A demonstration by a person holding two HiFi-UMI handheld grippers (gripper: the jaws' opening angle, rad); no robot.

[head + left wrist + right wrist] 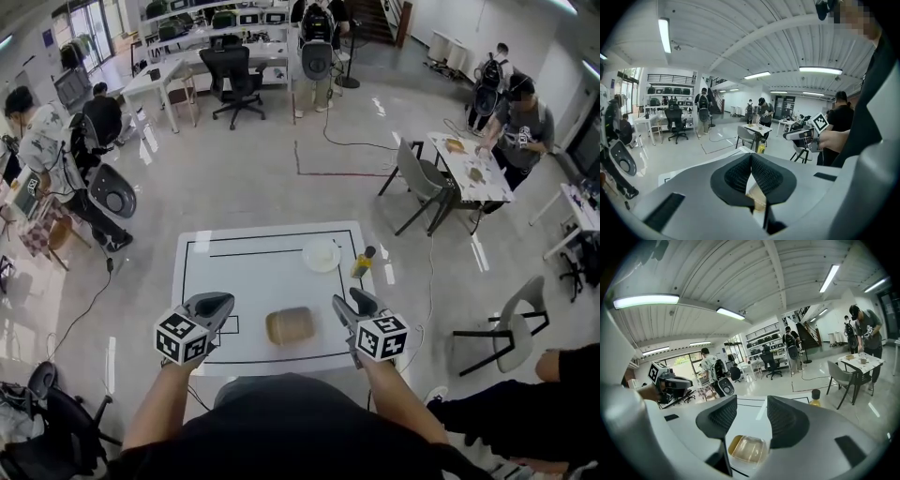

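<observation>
1. My left claw [221, 302]: jaws together, nothing between them, held just left of the box [290, 325].
2. My right claw [359, 298]: wide, empty, just right of it, so the box lies between both.
3. Plate [322, 255], bottle [363, 262]: farther back on the worktop [202, 281], out of the way.

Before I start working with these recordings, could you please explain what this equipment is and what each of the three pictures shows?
There is no robot here. A person holds a two-jaw tool in each hand: the left gripper and the right gripper. The cubes with square markers are part of them. The head view comes from a camera on the person's head, looking steeply down. The two gripper views come from a camera riding on each gripper, looking along its jaws. Both grippers hover above a white table marked with black lines. On it lie a tan lidded container between the grippers, a white plate farther off, and a yellow bottle with a dark cap beside the plate. Nothing is held: the left jaws are closed together and empty, and the right jaws stand apart.
</observation>
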